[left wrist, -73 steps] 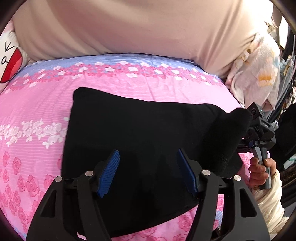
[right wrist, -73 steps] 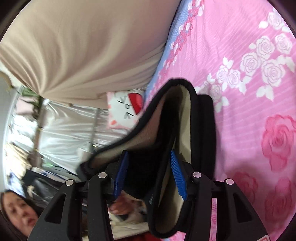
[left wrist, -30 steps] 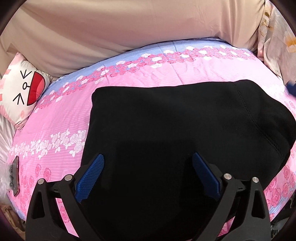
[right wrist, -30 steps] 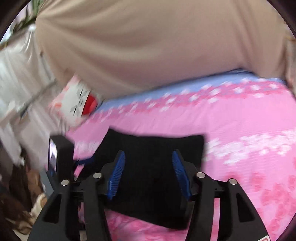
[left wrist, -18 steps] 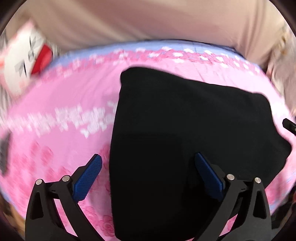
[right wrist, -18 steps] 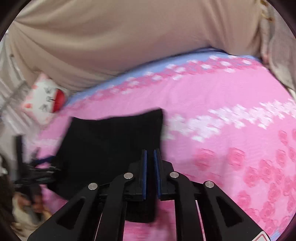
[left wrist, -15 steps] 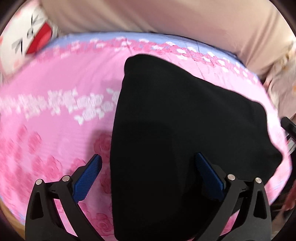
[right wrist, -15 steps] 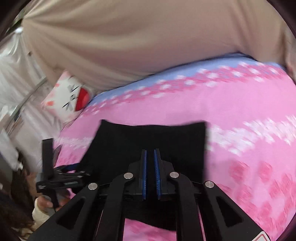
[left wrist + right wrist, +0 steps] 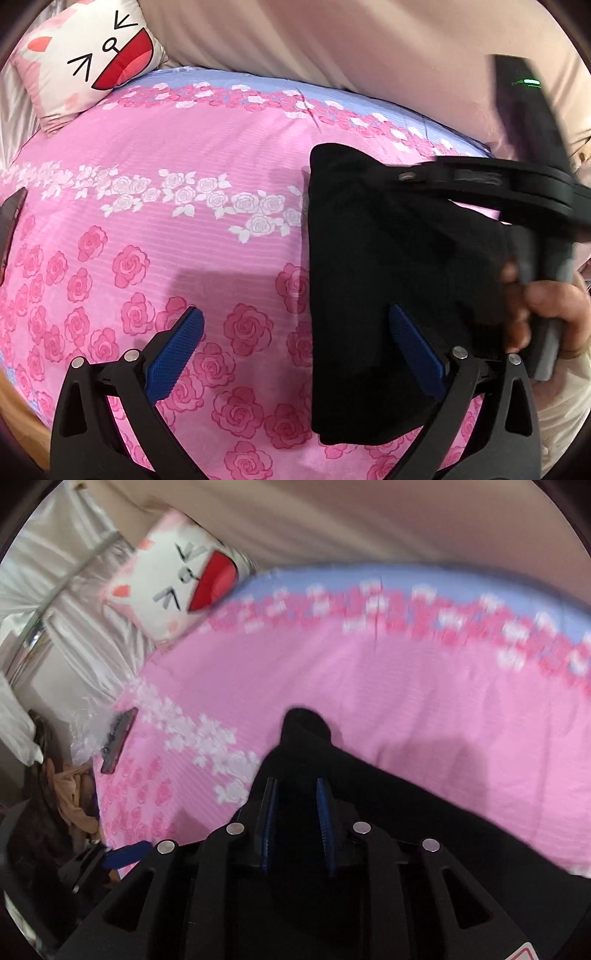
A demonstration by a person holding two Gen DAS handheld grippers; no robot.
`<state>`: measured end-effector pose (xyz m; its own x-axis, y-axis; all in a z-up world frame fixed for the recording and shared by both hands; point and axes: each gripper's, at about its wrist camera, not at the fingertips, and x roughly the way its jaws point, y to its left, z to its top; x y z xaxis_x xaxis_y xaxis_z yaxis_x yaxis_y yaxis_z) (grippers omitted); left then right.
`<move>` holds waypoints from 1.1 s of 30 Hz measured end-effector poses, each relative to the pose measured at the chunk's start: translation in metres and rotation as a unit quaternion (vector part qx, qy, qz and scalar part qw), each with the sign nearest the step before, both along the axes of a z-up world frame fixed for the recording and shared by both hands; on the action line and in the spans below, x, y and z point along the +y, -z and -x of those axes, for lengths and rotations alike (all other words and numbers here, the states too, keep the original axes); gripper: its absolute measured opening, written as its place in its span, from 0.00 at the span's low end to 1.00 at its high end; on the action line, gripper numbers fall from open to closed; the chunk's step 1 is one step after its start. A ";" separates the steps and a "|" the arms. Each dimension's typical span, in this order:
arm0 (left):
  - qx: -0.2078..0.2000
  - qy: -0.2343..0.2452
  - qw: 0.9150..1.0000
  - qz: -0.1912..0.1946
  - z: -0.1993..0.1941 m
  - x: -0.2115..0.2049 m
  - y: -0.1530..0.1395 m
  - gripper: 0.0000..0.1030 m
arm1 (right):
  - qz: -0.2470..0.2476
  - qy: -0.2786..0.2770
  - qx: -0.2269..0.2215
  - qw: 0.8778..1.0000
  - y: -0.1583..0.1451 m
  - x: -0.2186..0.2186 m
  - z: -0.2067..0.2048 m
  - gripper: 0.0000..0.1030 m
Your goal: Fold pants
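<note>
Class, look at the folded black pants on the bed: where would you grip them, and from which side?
Probably the near-left corner of the pants, coming in low from the bare sheet on their left. The edges there lie straight and uncovered, and the open left gripper already straddles that long edge.

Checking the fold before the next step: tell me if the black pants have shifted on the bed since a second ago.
Yes. In the left wrist view the pants now look narrower, their left edge further from the cat pillow, though the camera moved too.
</note>
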<state>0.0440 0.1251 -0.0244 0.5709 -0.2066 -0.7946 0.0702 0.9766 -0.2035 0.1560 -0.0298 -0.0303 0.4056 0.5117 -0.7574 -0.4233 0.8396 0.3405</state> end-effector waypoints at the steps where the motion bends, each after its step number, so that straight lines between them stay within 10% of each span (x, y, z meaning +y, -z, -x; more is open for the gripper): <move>1: -0.002 0.001 1.000 -0.005 0.000 -0.002 0.000 0.95 | 0.007 0.012 -0.013 1.000 -0.005 -0.008 0.008 0.21; 5: -0.007 0.008 1.000 -0.014 -0.003 -0.008 0.005 0.96 | 0.070 0.138 -0.016 0.988 0.012 -0.094 0.023 0.18; 7: -0.006 0.013 1.000 -0.014 -0.006 -0.013 0.007 0.96 | 0.026 0.199 0.005 0.980 0.016 -0.143 0.034 0.17; 9: -0.007 0.015 1.000 -0.027 -0.009 -0.020 0.008 0.95 | -0.048 0.202 -0.013 0.978 -0.002 -0.168 0.067 0.24; 12: -0.015 0.020 0.999 -0.042 -0.009 -0.031 0.005 0.95 | -0.019 0.187 -0.050 0.981 -0.014 -0.172 0.108 0.44; 15: -0.018 0.025 0.998 -0.048 -0.008 -0.041 0.002 0.95 | 0.039 0.213 -0.029 0.976 0.015 -0.191 0.114 0.28; 25: 0.015 0.027 0.999 -0.007 0.002 -0.037 0.003 0.95 | -0.058 0.254 -0.052 0.964 -0.012 -0.234 0.203 0.45; 30: 0.033 0.025 0.998 -0.056 0.000 -0.051 0.021 0.96 | 0.043 0.207 -0.019 0.977 0.026 -0.198 0.197 0.47; 33: 0.037 0.027 0.999 -0.027 0.004 -0.043 0.017 0.95 | -0.042 0.222 0.008 0.974 0.023 -0.219 0.207 0.49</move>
